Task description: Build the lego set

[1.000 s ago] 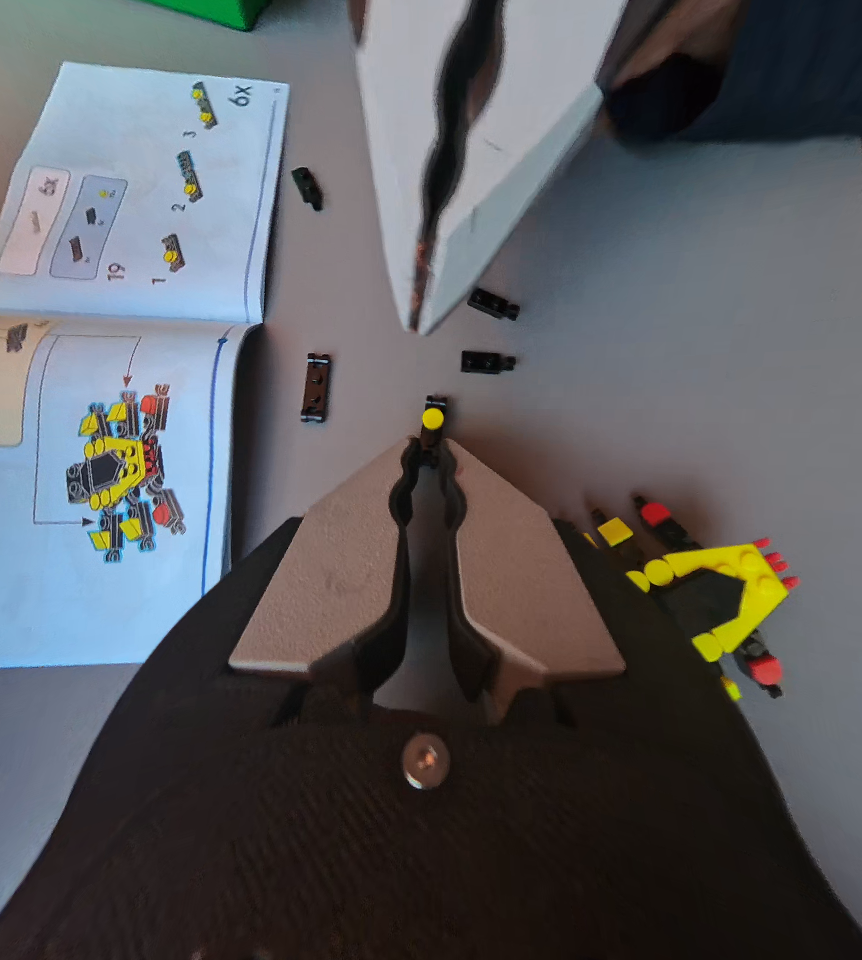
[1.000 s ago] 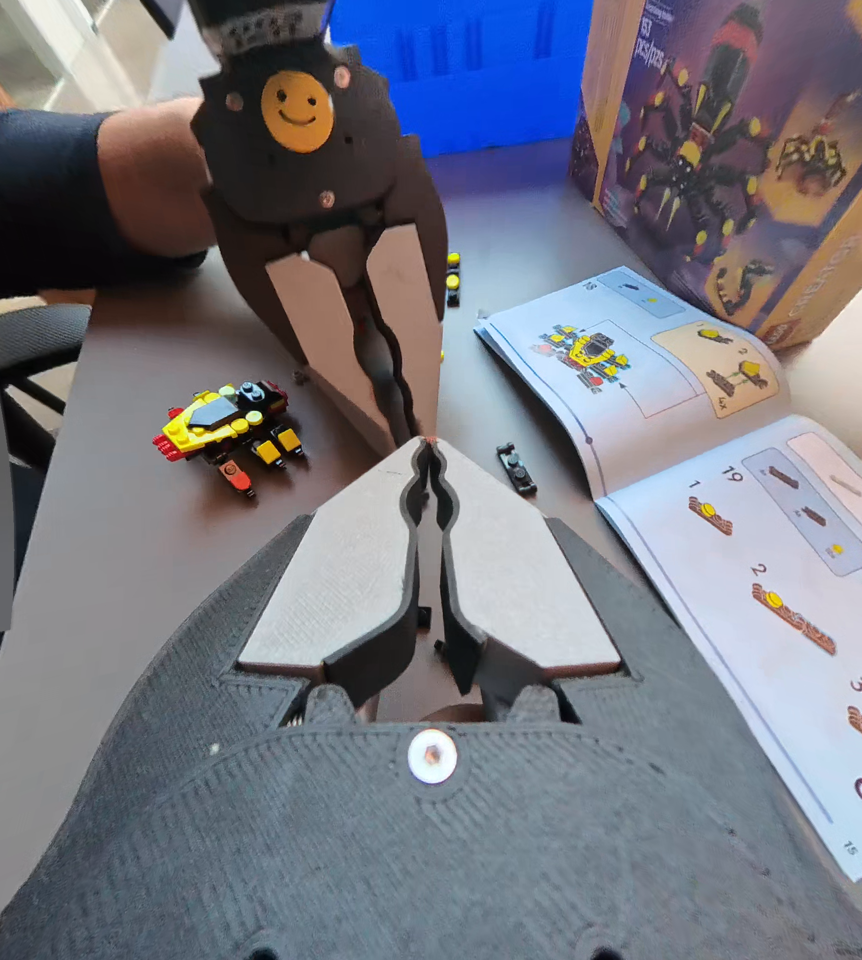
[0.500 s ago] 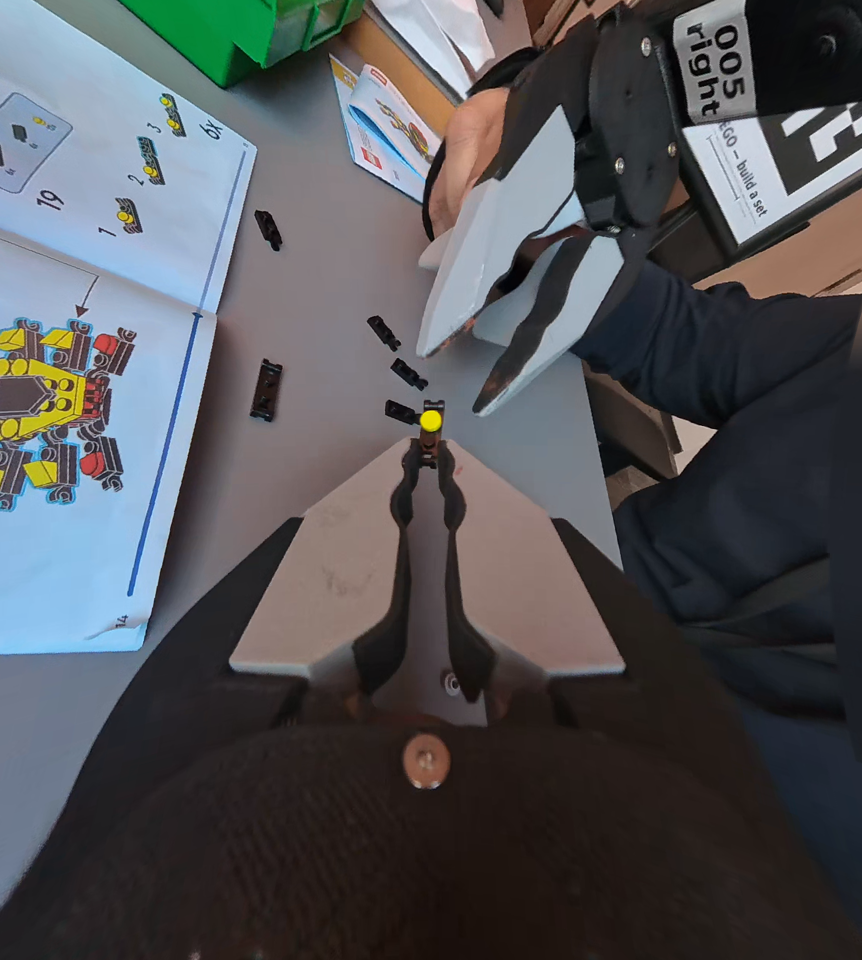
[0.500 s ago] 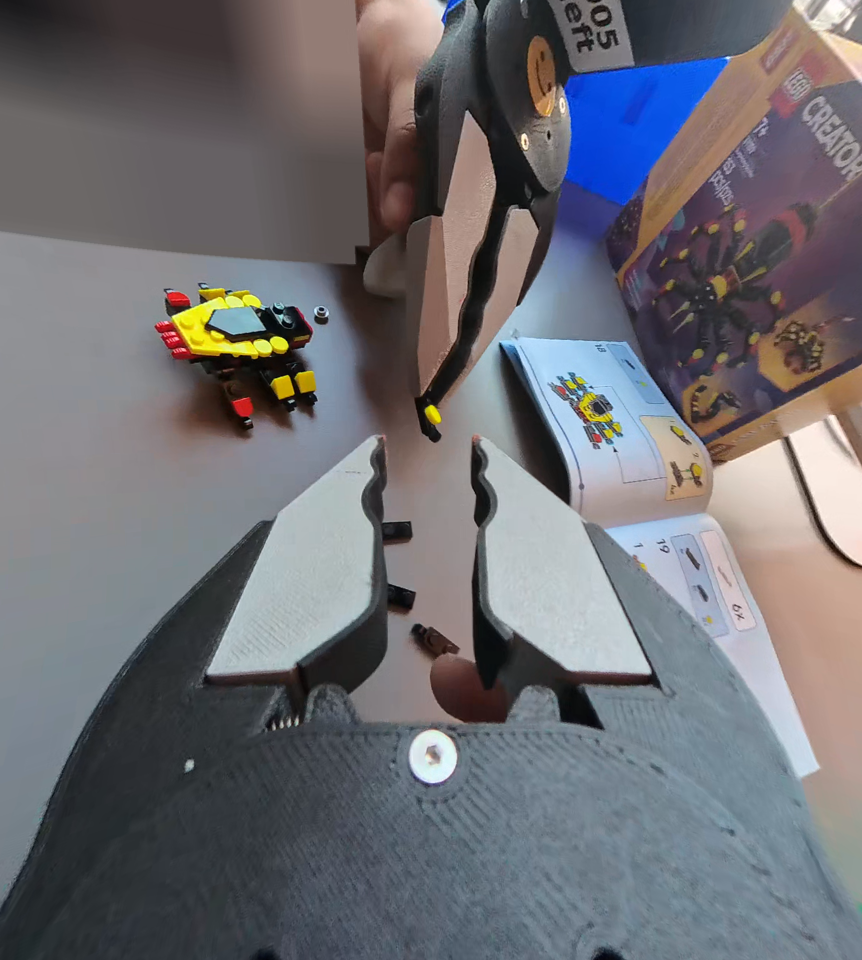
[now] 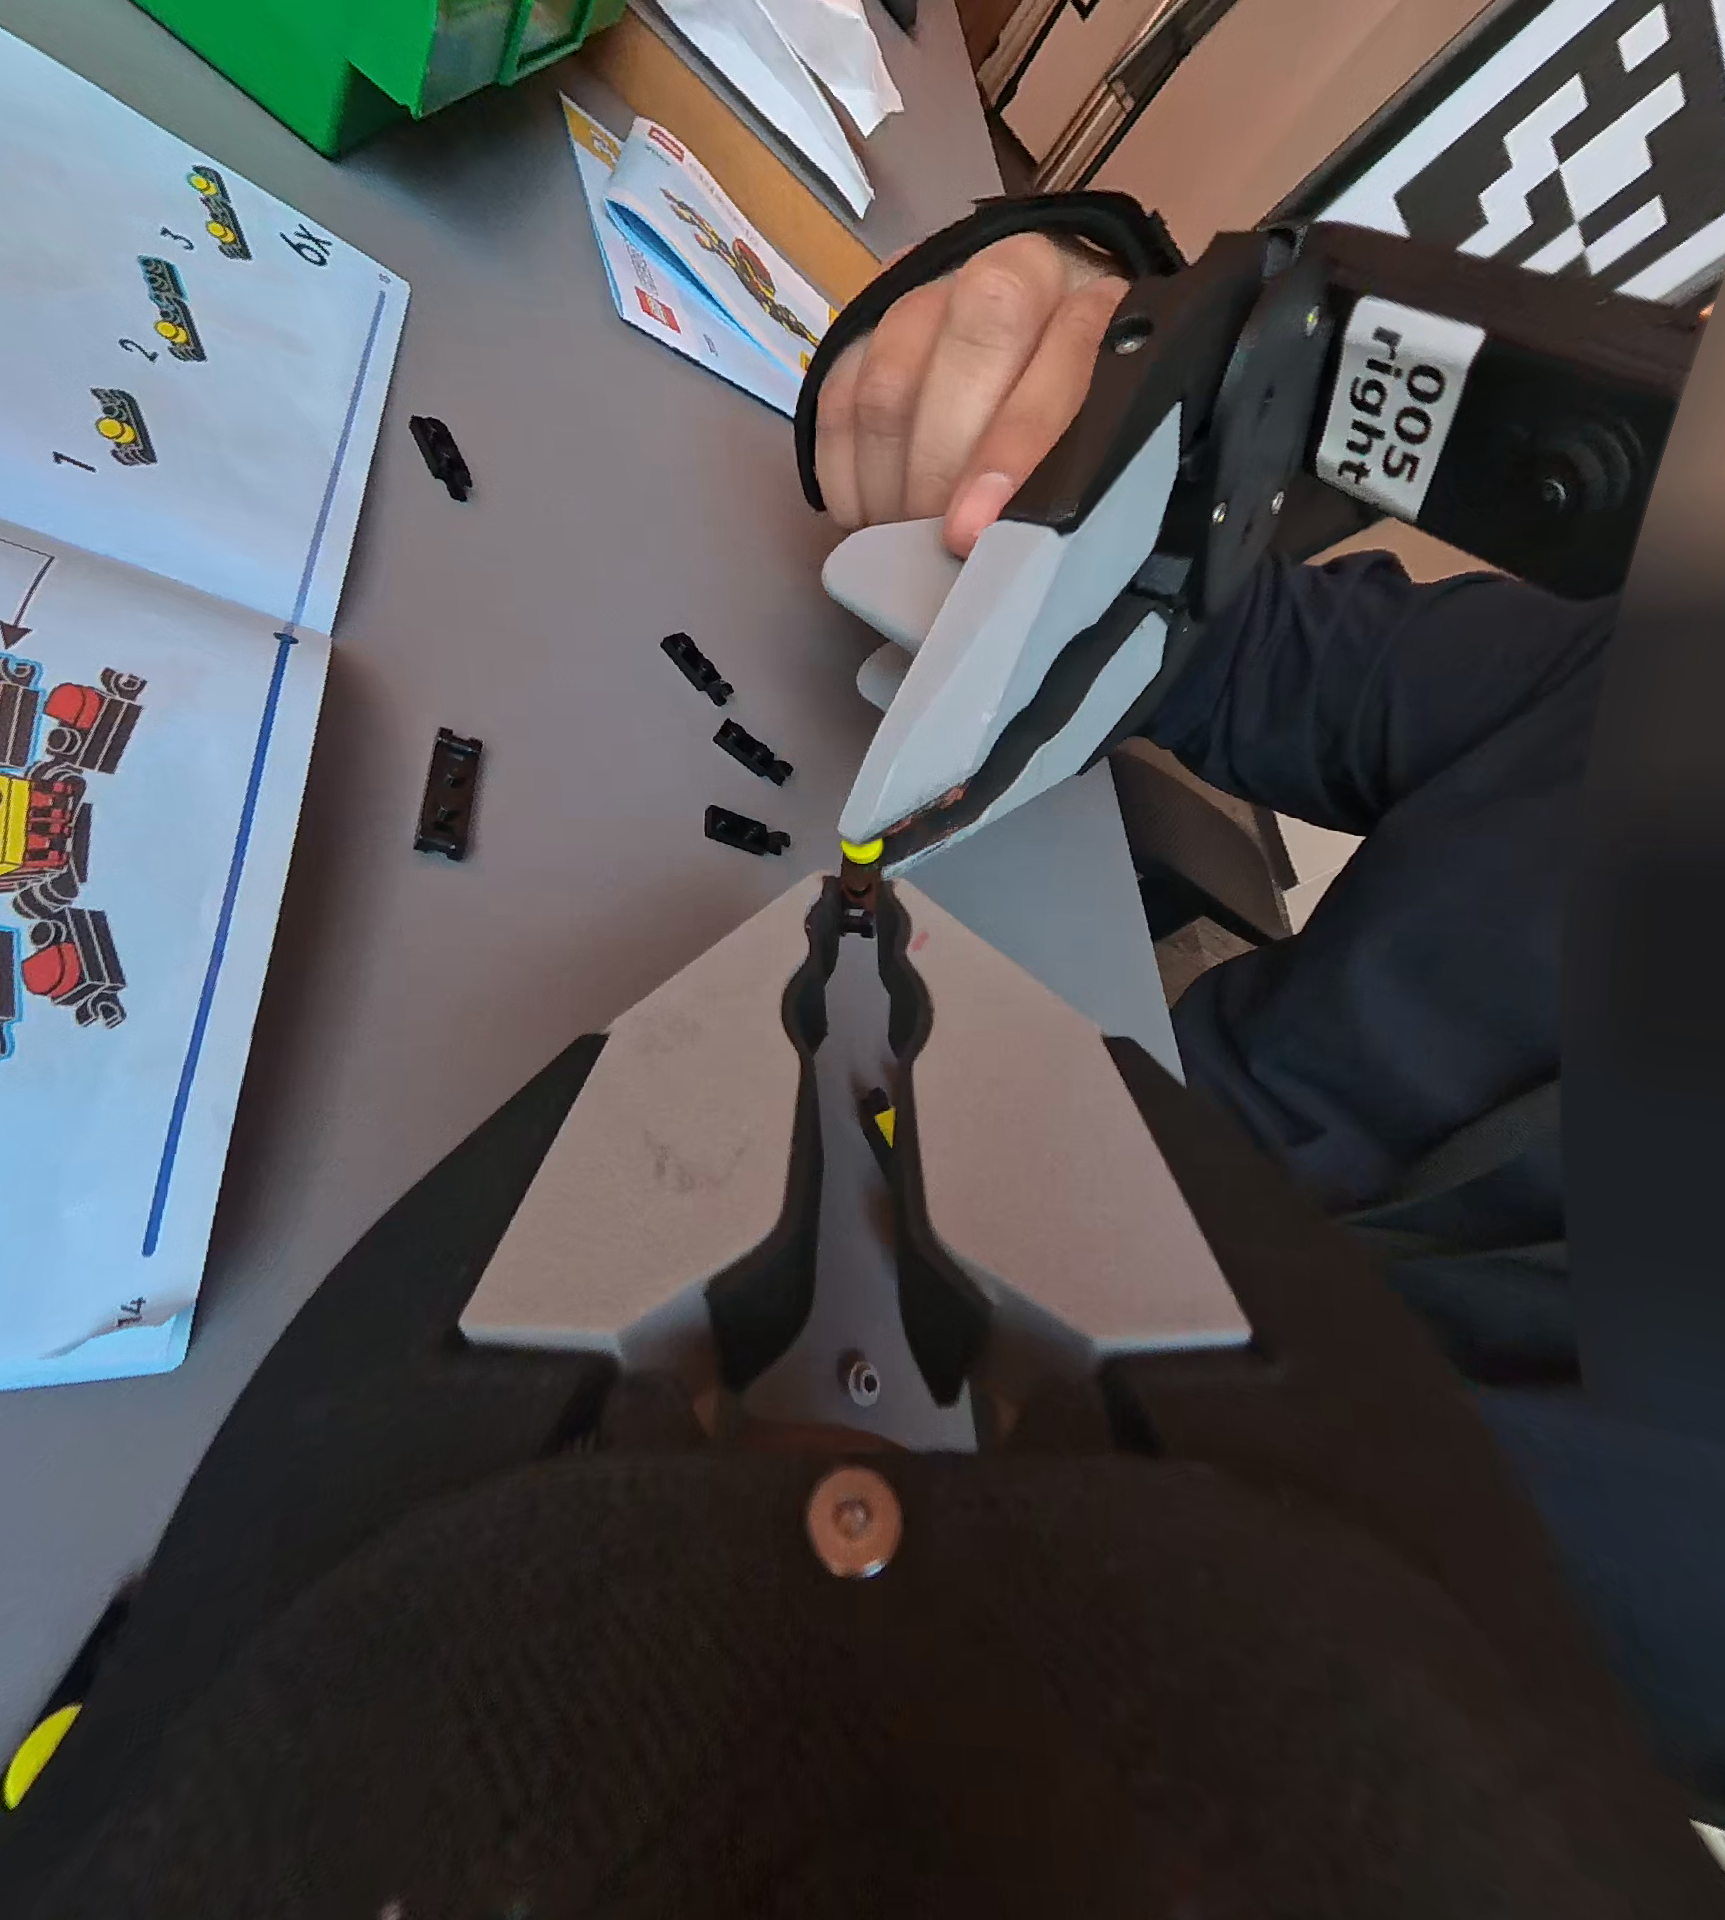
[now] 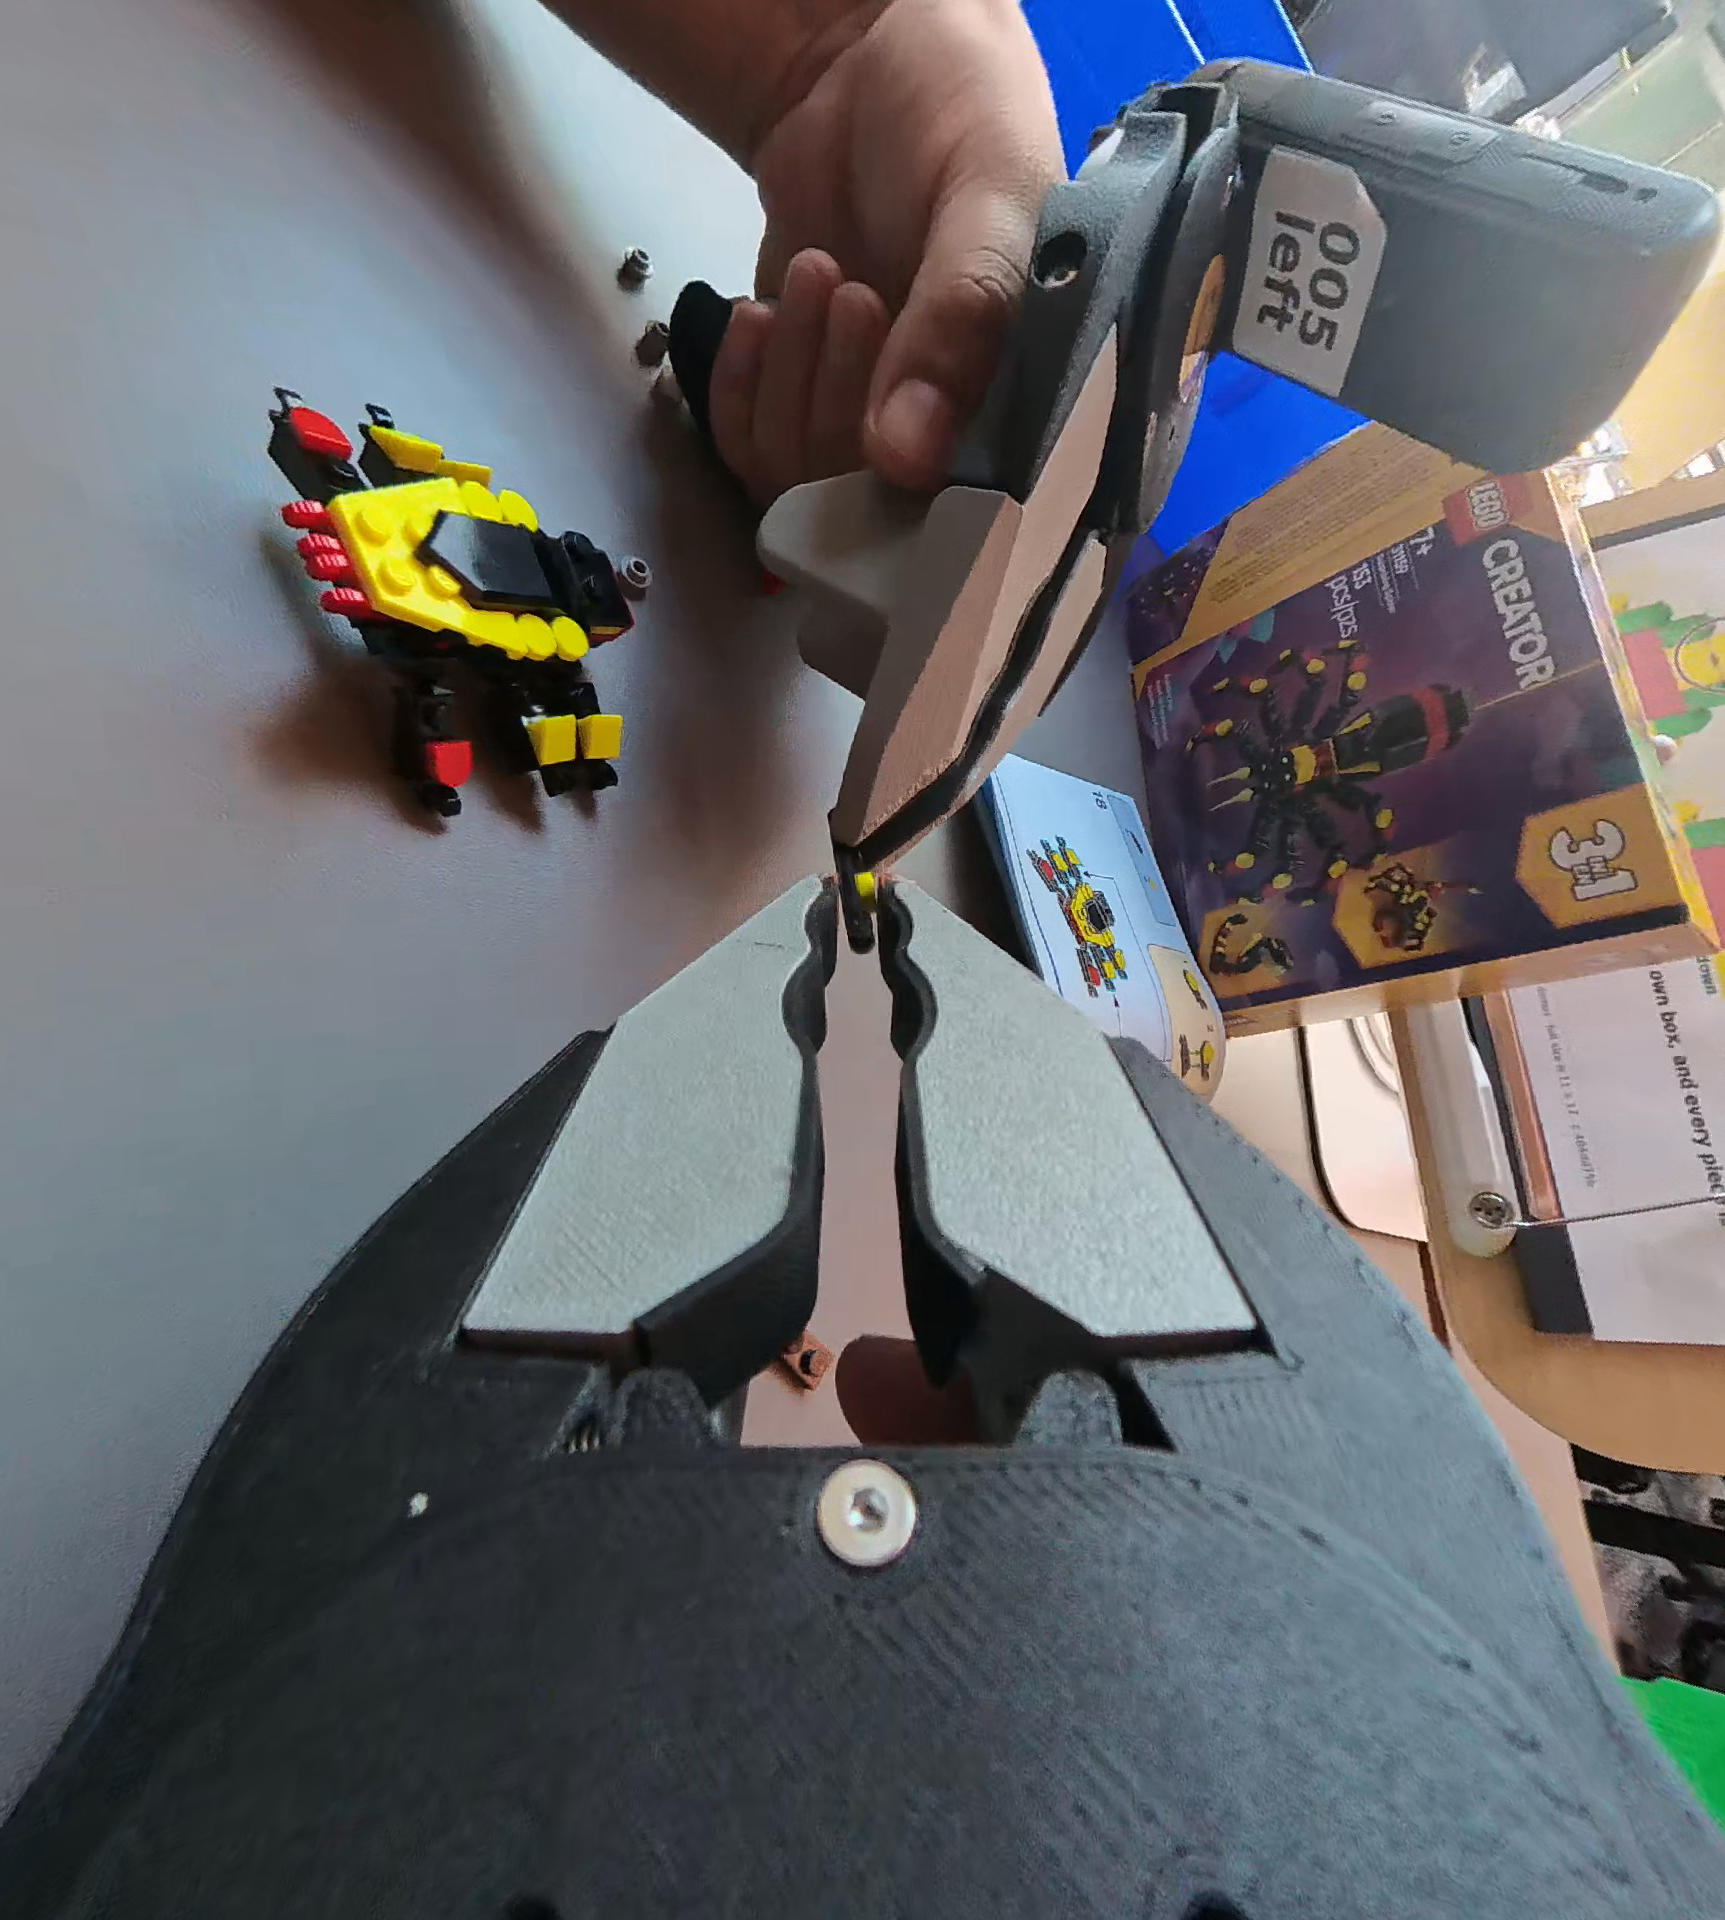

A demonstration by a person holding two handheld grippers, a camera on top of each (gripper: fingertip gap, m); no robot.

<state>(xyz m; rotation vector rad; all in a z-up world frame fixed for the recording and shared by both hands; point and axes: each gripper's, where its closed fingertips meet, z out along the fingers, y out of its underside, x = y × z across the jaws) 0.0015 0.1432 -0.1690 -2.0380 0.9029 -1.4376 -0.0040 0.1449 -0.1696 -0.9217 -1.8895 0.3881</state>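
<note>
Fingertips of my left gripper (image 5: 856, 906) are pinched tight on a small dark piece with a yellow stud (image 5: 859, 868), held up above the grey table (image 5: 567, 582). My right gripper (image 6: 858, 902) meets it tip to tip, its jaws narrowed to a slim gap around the yellow stud and touching it. Half-built yellow and black model (image 6: 453, 603) lies on the table beyond, well apart.

We are at an office or lab workstation: a grey desk (image 5: 546, 582) carries an open instruction booklet (image 5: 110, 727), a toy set box (image 6: 1409, 727), green (image 5: 359, 62) and blue (image 6: 1242, 405) storage bins, and a clipboard (image 6: 1668, 1143).
</note>
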